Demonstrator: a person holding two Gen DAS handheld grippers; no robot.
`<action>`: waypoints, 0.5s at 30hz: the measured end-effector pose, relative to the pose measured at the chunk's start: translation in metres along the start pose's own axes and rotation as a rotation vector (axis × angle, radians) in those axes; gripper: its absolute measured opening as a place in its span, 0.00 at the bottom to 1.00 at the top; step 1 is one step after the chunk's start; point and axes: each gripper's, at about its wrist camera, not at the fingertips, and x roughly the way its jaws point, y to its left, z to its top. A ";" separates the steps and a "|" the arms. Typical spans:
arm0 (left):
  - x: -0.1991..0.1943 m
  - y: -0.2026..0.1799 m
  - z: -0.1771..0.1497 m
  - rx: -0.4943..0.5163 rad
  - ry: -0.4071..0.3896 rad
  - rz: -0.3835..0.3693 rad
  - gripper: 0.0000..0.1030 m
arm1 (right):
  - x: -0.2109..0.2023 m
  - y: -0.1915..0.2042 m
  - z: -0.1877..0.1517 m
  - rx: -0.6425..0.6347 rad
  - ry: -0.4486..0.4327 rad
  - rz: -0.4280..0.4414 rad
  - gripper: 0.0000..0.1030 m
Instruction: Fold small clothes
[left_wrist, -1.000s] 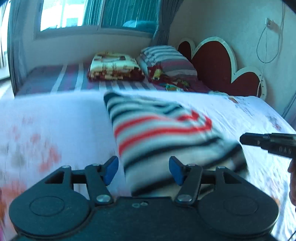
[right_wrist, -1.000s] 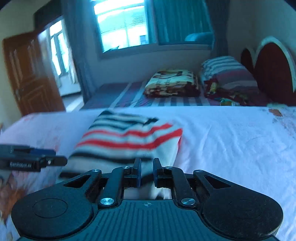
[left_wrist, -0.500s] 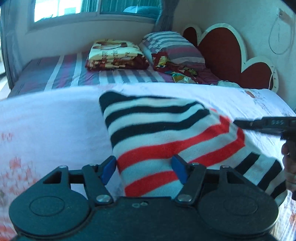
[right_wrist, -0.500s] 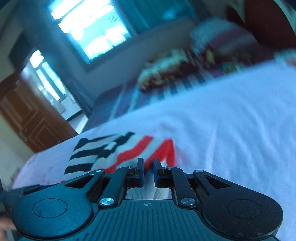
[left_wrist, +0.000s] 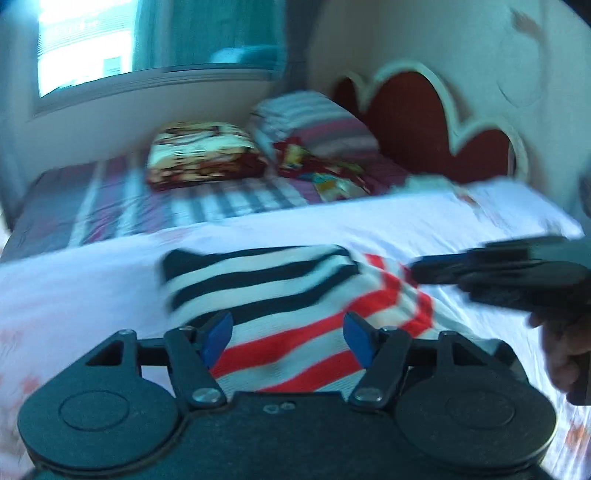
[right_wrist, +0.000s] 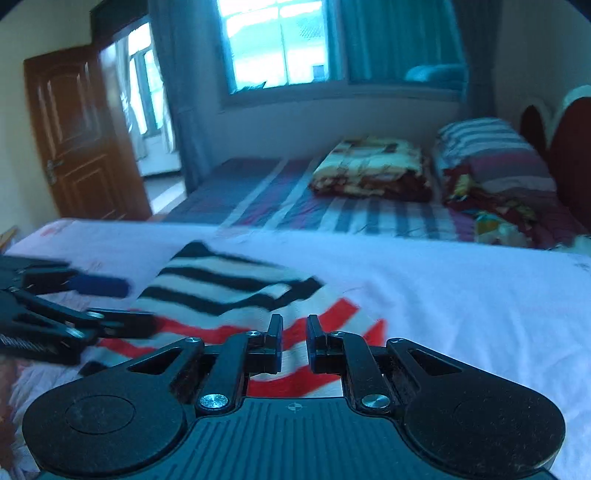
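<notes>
A striped garment (left_wrist: 295, 314), black, white and red, lies folded on the white sheet (left_wrist: 92, 288); it also shows in the right wrist view (right_wrist: 236, 295). My left gripper (left_wrist: 287, 334) is open, its blue pads either side of the garment's near part. My right gripper (right_wrist: 294, 341) has its jaws a small gap apart over the garment's near red-striped edge, with nothing clamped. The right gripper shows at the right of the left wrist view (left_wrist: 498, 275), and the left gripper at the left of the right wrist view (right_wrist: 74, 306).
Beyond the white sheet lies a striped bedspread (right_wrist: 295, 206) with a folded patterned blanket (right_wrist: 373, 170) and pillows (right_wrist: 491, 155). A red scalloped headboard (left_wrist: 424, 122) stands at the right. A wooden door (right_wrist: 74, 136) is far left, a window (right_wrist: 280, 44) behind.
The right gripper's jaws have parted slightly and let go of the garment edge they pinched. The garment has settled flatter on the sheet. Both cameras have shifted.
</notes>
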 end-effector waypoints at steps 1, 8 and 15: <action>0.012 -0.007 0.002 0.016 0.028 0.001 0.63 | 0.014 0.005 -0.002 -0.016 0.050 -0.030 0.11; 0.021 -0.011 -0.012 0.019 0.080 0.009 0.60 | 0.004 -0.007 -0.011 0.012 0.044 -0.067 0.11; -0.022 -0.019 -0.050 0.059 0.047 0.003 0.62 | -0.066 0.019 -0.050 -0.109 0.017 0.037 0.11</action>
